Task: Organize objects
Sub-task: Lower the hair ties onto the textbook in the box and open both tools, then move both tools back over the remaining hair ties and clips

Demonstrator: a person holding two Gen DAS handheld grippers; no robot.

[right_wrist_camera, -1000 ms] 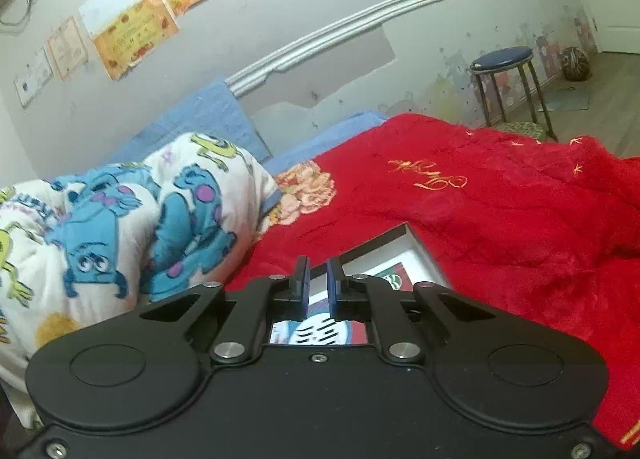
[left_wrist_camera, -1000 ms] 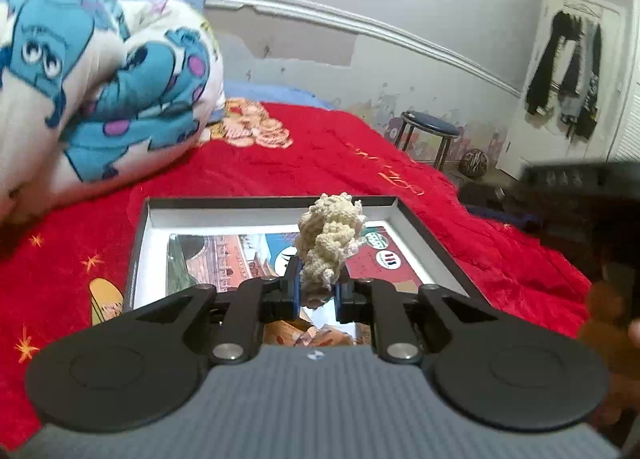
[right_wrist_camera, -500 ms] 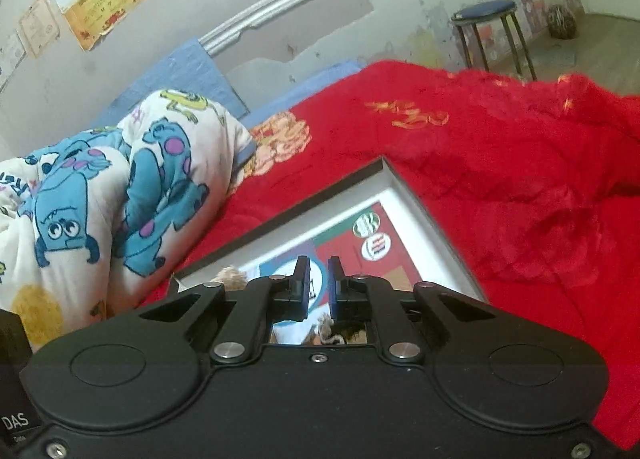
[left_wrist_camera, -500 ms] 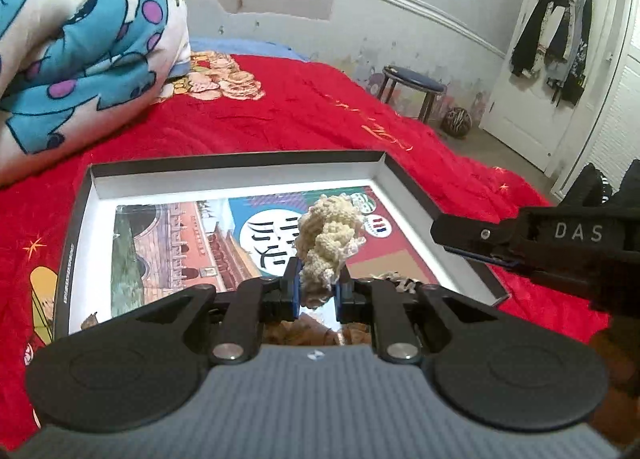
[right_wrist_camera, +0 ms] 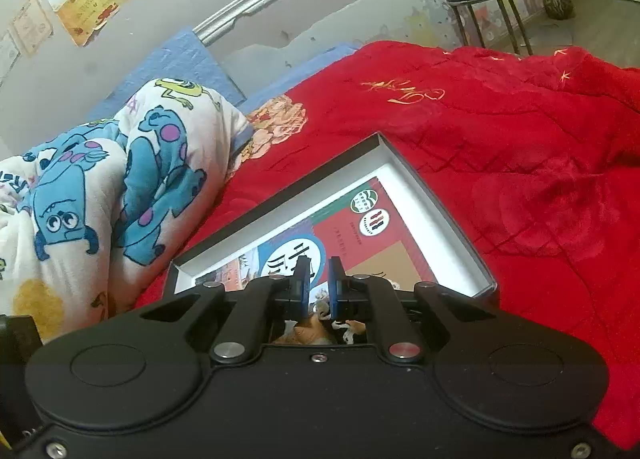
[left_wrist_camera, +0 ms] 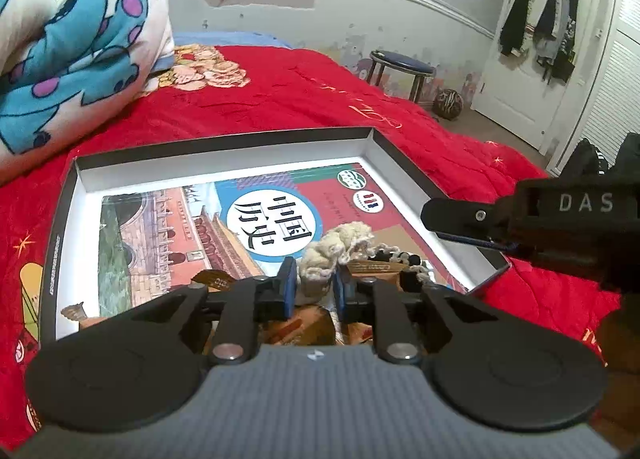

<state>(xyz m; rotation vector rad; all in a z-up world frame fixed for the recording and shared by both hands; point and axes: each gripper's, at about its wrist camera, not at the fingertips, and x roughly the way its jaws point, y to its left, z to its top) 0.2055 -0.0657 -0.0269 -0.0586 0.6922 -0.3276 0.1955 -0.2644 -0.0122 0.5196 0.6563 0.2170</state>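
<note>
Hovering in the box [left_wrist_camera: 404, 157], left gripper [left_wrist_camera: 314, 291] jaws apart around the knitted toy [left_wrist_camera: 338, 249]; right gripper [right_wrist_camera: 318, 287] jaws slightly apart, empty. Lifting away carelessly could snag yarn.

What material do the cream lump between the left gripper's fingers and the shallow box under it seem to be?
The cream lump looks like knitted or crocheted yarn, matte and fuzzy with looped stitches. The shallow box seems to be stiff cardboard: thin straight walls, smooth white inside, dark outside. The left gripper looks open around the lump.
</note>
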